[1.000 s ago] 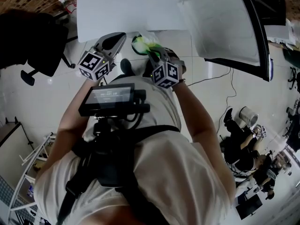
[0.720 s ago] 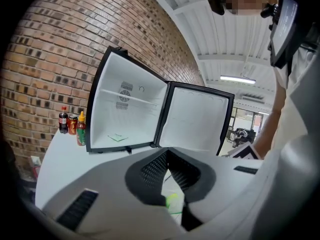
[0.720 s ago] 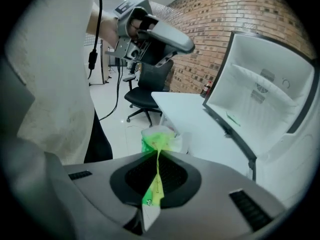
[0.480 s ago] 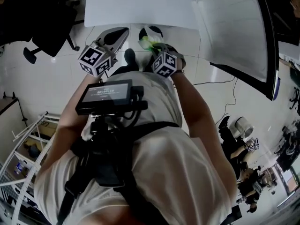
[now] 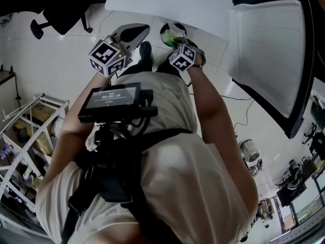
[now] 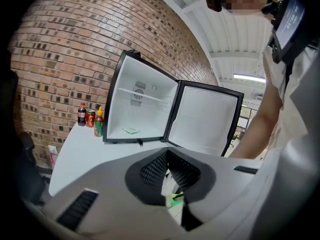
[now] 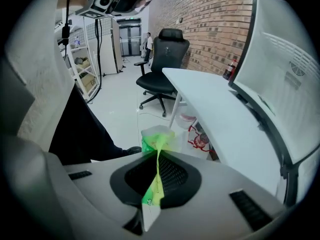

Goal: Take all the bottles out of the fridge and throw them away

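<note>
it was an office-like workroom: a brick wall stood behind a long white table, a black swivel chair sat near its far end, metal shelf racks lined the left, over glossy white floor tiles

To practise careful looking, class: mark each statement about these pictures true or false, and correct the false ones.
1. The fridge door stands open. True.
2. The right gripper is empty. False: its jaws are shut on a thin green and white pack.
3. The fridge stands on the floor. False: it stands on the white table.
4. A dark bottle, a red can and a yellow-capped bottle stand beside the fridge. True.
</note>
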`<control>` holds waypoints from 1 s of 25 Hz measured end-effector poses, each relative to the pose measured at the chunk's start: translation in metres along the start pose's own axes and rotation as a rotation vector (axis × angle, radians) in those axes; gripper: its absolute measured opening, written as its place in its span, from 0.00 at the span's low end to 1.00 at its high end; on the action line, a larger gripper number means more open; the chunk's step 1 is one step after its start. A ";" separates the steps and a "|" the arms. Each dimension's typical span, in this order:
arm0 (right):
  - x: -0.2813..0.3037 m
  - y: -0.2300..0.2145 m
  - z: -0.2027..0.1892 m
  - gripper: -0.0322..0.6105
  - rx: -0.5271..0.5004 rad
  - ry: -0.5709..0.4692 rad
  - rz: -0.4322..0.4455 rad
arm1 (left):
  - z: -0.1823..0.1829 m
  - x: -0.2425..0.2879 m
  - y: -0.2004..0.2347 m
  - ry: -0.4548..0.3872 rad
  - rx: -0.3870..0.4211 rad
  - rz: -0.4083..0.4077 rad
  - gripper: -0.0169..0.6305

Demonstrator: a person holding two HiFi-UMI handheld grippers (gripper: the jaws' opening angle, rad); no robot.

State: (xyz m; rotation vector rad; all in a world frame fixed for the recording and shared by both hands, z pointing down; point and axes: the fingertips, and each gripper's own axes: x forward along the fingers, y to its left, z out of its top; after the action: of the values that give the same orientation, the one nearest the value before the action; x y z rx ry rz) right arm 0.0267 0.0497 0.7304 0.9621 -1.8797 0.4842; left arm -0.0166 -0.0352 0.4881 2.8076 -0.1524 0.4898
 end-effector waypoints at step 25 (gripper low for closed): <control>0.008 -0.033 0.006 0.22 0.097 -0.039 -0.067 | -0.008 -0.015 0.017 0.014 -0.019 0.070 0.04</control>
State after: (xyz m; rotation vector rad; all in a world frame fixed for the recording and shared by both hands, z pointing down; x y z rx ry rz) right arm 0.0471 0.0219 0.7318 1.1021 -1.8666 0.5235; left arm -0.0361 -0.0479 0.4942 2.7873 -0.2520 0.5215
